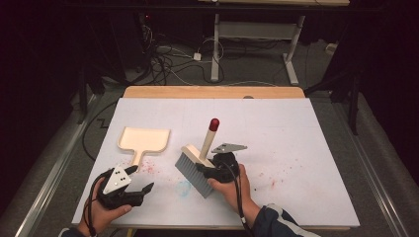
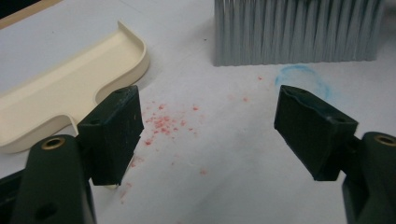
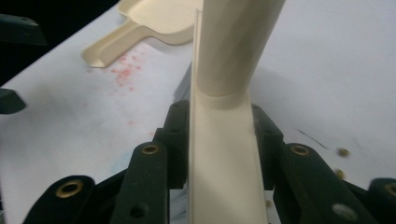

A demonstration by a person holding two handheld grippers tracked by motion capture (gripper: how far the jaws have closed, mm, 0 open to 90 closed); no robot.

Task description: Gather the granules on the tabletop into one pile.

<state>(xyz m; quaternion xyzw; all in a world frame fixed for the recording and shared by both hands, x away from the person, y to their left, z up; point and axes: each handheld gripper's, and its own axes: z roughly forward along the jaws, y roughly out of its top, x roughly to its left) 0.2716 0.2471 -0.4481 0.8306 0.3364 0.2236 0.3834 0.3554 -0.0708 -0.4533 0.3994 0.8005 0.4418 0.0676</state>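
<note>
A cream dustpan (image 1: 144, 139) lies flat on the white board (image 1: 276, 123), handle toward me. My left gripper (image 1: 140, 189) hovers open just in front of that handle, holding nothing. Through its own view the dustpan (image 2: 70, 84) sits left of the wide-apart jaws of the left gripper (image 2: 212, 133). A hand brush (image 1: 193, 172) with grey bristles and a red-tipped cream handle stands tilted on the board. My right gripper (image 1: 211, 170) is shut on its cream block. In the right gripper view the brush (image 3: 224, 154) is clamped between the jaws of the right gripper (image 3: 219, 116).
Red crumbs (image 1: 150, 165) lie scattered by the dustpan handle, with a few more at the right (image 1: 272, 183). A blue smear (image 1: 184, 187) marks the board under the bristles. The board's front edge runs just ahead of my hands. A desk frame (image 1: 215, 44) and cables stand beyond the table.
</note>
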